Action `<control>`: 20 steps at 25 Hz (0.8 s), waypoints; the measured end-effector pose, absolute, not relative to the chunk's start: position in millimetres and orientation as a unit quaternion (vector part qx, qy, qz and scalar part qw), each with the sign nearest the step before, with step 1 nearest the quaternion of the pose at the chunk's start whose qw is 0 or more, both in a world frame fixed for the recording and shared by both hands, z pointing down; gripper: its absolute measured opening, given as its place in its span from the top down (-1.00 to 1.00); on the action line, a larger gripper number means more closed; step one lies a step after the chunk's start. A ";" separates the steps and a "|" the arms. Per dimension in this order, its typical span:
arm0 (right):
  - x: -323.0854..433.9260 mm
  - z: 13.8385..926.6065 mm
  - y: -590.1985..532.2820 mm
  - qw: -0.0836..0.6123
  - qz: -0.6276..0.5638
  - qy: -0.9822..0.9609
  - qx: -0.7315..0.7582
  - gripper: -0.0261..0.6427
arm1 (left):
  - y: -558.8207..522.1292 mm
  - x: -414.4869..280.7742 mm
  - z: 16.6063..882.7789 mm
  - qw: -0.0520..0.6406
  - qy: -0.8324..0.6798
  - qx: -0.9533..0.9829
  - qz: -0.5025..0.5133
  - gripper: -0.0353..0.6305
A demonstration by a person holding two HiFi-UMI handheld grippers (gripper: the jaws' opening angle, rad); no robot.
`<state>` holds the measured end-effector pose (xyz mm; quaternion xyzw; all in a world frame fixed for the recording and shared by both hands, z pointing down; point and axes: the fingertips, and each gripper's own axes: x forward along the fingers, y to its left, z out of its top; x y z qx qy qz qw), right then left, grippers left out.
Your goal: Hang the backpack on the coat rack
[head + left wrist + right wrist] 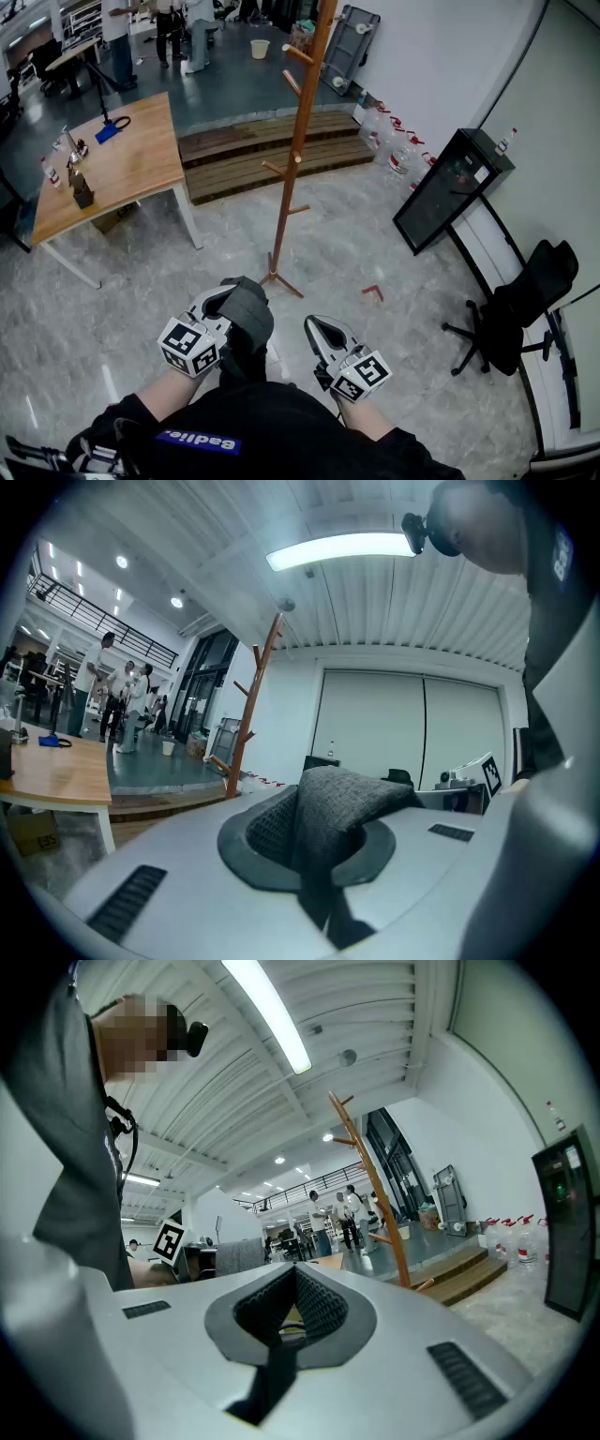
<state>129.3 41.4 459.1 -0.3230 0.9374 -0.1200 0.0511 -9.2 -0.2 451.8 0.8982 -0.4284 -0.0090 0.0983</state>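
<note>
While the left claw (223,298) clamps it, the backpack (248,321) hangs just beneath

Black top (281,427) across the lower centre of the frame, blue rectangular patch with white lettering (199,441) at lower left, pale grey moulded left gripper (217,298) and right gripper (320,330) with dark grey pads, black-and-white square-marker cubes (190,345) behind them

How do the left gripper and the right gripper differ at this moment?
The left gripper is shut on the grey backpack; the right gripper is shut on nothing. Fabric drapes over the left gripper's jaws; the right gripper's jaws are bare. Both face the coat rack.
</note>
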 end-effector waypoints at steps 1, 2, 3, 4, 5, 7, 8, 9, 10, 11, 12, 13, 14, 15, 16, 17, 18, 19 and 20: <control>128.2 458.8 41.3 0.051 -0.121 0.937 -0.323 0.91 | -0.6 -10.4 451.3 0.098 -0.429 0.898 -0.009 0.80; 127.1 458.7 41.3 0.051 -0.121 0.937 -0.322 0.91 | -1.1 -11.7 451.0 0.098 -0.430 0.897 -0.010 0.80; 125.7 459.1 41.2 0.051 -0.122 0.937 -0.322 0.91 | -1.5 -13.3 451.1 0.098 -0.431 0.897 -0.010 0.80; 124.2 459.9 41.1 0.051 -0.122 0.937 -0.322 0.91 | -1.9 -15.3 451.5 0.098 -0.432 0.897 -0.011 0.80; 122.5 460.8 41.0 0.050 -0.123 0.937 -0.323 0.91 | -2.3 -17.3 452.0 0.098 -0.432 0.896 -0.011 0.80; 120.1 461.6 40.4 0.049 -0.123 0.937 -0.324 0.91 | -3.2 -20.6 451.9 0.098 -0.432 0.896 -0.013 0.80; 119.3 461.4 40.1 0.049 -0.124 0.937 -0.324 0.91 | -3.7 -21.6 451.4 0.099 -0.432 0.896 -0.014 0.80; 118.2 461.0 39.9 0.049 -0.124 0.936 -0.325 0.91 | -4.1 -22.6 451.0 0.099 -0.432 0.896 -0.014 0.80; 116.7 460.4 39.8 0.049 -0.123 0.936 -0.325 0.91 | -4.5 -23.7 450.9 0.099 -0.431 0.897 -0.014 0.80; 114.8 459.7 39.9 0.051 -0.122 0.937 -0.324 0.91 | -5.0 -24.7 451.1 0.099 -0.430 0.897 -0.014 0.80; 112.8 458.8 40.1 0.054 -0.121 0.938 -0.321 0.91 | -5.7 -25.5 451.6 0.099 -0.429 0.898 -0.013 0.80; 110.7 457.7 40.4 0.058 -0.119 0.939 -0.319 0.90 | -6.7 -26.0 452.4 0.099 -0.427 0.899 -0.013 0.80; 108.7 456.9 40.5 0.062 -0.118 0.939 -0.316 0.90 | -7.9 -26.4 453.4 0.099 -0.425 0.900 -0.011 0.80; 106.8 456.4 40.4 0.064 -0.117 0.940 -0.315 0.90 | -9.2 -26.8 454.2 0.098 -0.424 0.900 -0.010 0.80; 105.2 456.4 40.1 0.064 -0.118 0.940 -0.314 0.90 | -10.7 -27.5 454.6 0.098 -0.422 0.901 -0.008 0.80; 103.6 456.4 39.5 0.063 -0.118 0.940 -0.315 0.90 | -12.3 -28.4 454.6 0.097 -0.420 0.902 -0.006 0.80; 101.9 456.4 38.6 0.062 -0.119 0.939 -0.316 0.90 | -14.2 -29.6 454.1 0.095 -0.418 0.903 -0.004 0.80; 99.9 456.5 37.4 0.061 -0.120 0.939 -0.317 0.90 | -16.2 -31.1 453.5 0.093 -0.416 0.905 -0.002 0.80; 97.5 457.0 36.1 0.061 -0.121 0.938 -0.319 0.90 | -18.1 -32.9 452.9 0.091 -0.413 0.906 0.000 0.80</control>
